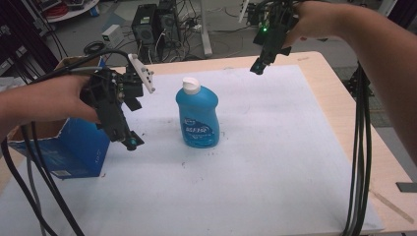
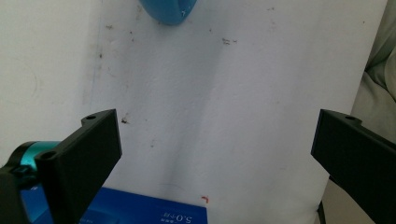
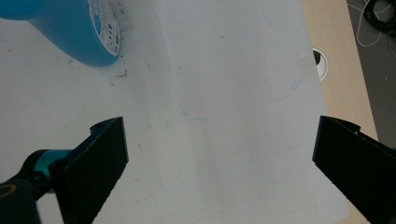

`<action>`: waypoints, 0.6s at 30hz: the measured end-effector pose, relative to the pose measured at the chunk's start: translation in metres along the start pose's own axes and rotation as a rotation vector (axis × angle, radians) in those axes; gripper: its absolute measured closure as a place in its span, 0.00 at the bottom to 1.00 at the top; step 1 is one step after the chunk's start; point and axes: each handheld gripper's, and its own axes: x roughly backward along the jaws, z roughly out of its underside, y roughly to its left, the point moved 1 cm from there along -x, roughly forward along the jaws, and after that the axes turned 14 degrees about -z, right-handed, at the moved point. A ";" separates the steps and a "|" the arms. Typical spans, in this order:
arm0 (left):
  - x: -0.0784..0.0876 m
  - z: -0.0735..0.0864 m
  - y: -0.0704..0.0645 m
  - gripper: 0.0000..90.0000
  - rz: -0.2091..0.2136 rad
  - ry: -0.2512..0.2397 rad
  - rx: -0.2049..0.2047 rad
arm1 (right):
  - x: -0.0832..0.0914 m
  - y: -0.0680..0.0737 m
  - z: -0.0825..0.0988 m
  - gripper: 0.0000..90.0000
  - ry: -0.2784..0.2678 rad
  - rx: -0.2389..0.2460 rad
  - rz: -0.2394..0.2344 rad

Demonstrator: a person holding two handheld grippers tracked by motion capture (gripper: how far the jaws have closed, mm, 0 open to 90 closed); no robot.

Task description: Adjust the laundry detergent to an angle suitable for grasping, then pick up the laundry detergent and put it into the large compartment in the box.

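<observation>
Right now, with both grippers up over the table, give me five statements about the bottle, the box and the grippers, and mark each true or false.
1. The blue bottle stands upright on the white mat. True.
2. The bottle's white cap is off and lying on the mat. False: the cap sits on the bottle's neck.
3. The left gripper is shut on the bottle. False: its jaws stand wide apart with nothing between them.
4. The right gripper is open, with only mat between its jaws. True.
5. The blue box lies to the right of the bottle in the high view. False: it sits at the table's left edge, below the left gripper.
</observation>
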 end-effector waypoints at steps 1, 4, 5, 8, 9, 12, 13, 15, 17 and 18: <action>0.000 0.000 0.000 0.02 -0.001 -0.001 -0.001 | 0.000 0.000 0.000 0.03 0.000 -0.004 0.000; 0.001 0.000 0.000 0.02 -0.004 -0.004 0.001 | 0.001 0.001 0.001 0.03 0.000 -0.007 0.001; 0.001 0.000 0.000 0.02 -0.004 -0.005 0.000 | 0.001 0.001 0.001 0.03 -0.001 -0.005 0.001; 0.001 0.000 0.002 0.02 -0.006 -0.006 0.002 | 0.002 0.001 0.001 0.03 -0.002 -0.004 0.000; 0.001 0.000 0.002 0.02 -0.008 -0.007 0.001 | 0.002 0.002 0.001 0.03 -0.004 -0.005 0.001; 0.003 0.000 0.002 0.02 -0.010 -0.015 0.005 | 0.002 0.002 0.002 0.03 -0.003 -0.006 0.000; 0.003 0.001 0.002 0.02 -0.011 -0.018 0.008 | 0.002 0.002 0.002 0.03 0.002 -0.003 -0.002; 0.005 0.001 0.003 0.02 -0.014 -0.022 0.007 | 0.001 0.003 0.002 0.03 0.004 -0.003 -0.007; 0.007 0.000 0.005 0.02 -0.019 -0.031 0.011 | 0.001 0.003 0.001 0.03 0.001 -0.002 -0.011; 0.008 0.000 0.006 0.02 -0.020 -0.035 0.011 | 0.001 0.002 0.001 0.03 -0.001 -0.005 -0.012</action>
